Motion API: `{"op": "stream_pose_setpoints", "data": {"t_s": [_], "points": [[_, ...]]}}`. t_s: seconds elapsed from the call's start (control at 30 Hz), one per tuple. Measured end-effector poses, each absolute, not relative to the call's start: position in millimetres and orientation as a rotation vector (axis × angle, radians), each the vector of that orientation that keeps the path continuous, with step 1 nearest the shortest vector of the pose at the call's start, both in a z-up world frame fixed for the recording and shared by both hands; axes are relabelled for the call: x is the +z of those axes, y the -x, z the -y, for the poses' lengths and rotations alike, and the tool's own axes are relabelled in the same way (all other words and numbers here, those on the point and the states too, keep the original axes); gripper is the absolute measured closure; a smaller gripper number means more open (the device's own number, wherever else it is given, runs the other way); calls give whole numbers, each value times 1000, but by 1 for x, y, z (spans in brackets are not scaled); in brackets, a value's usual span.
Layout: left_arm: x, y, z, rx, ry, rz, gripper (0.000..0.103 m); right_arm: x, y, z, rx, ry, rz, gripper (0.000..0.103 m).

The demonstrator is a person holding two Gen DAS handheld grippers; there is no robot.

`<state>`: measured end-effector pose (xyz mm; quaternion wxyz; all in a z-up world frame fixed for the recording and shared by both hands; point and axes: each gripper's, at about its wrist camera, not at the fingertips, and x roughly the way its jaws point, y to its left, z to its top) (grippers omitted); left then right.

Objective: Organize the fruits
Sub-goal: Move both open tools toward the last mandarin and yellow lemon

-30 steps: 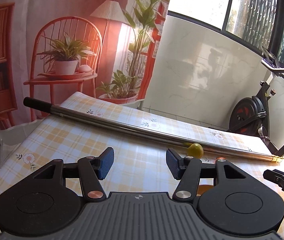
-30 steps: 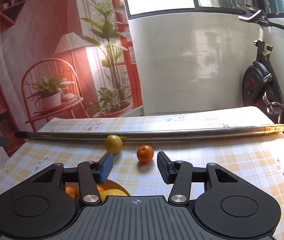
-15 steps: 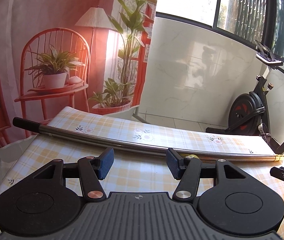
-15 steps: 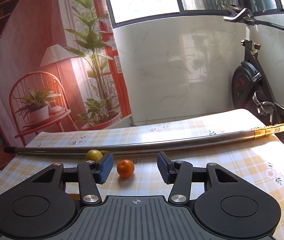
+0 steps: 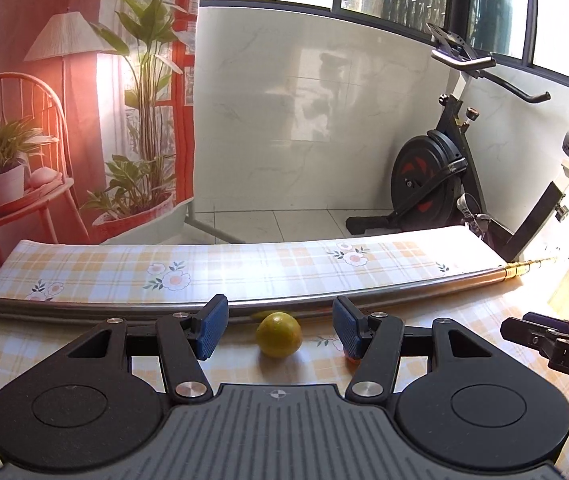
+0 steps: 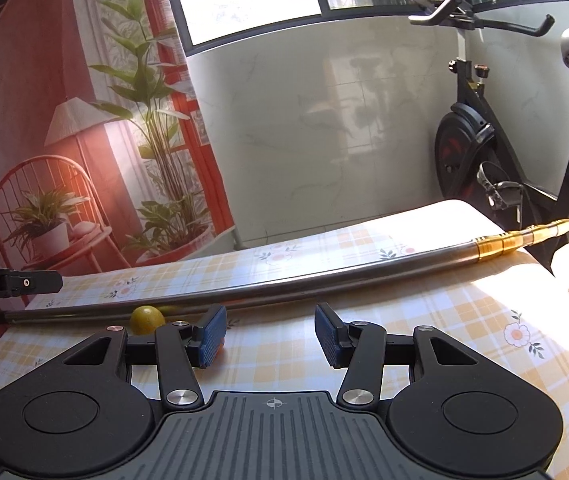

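Yellow-green citrus fruit (image 5: pixel 278 334) on the checked tablecloth (image 5: pixel 84 264), just in front of the long metal pole (image 5: pixel 364 300), framed between the blue pads of the left gripper (image 5: pixel 280 326), spread wide, holding nothing. Right gripper (image 6: pixel 270 336) likewise wide and empty, over bare cloth; orange fruit (image 5: pixel 349 357) barely glimpsed behind a left pad.
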<state>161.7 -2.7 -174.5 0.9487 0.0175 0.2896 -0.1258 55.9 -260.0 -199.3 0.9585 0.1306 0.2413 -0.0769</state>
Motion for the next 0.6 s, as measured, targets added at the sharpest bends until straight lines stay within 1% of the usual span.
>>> {"op": "stream_pose_setpoints", "data": {"t_s": [0.37,0.6], "points": [[-236,-211,68,-456,-198,-694,43,-217,-62,287,-196,-318,-517,57],[-267,-239,78,-482,-177,-805,43,-229,-69,296,-203,-340,-543,57]]}}
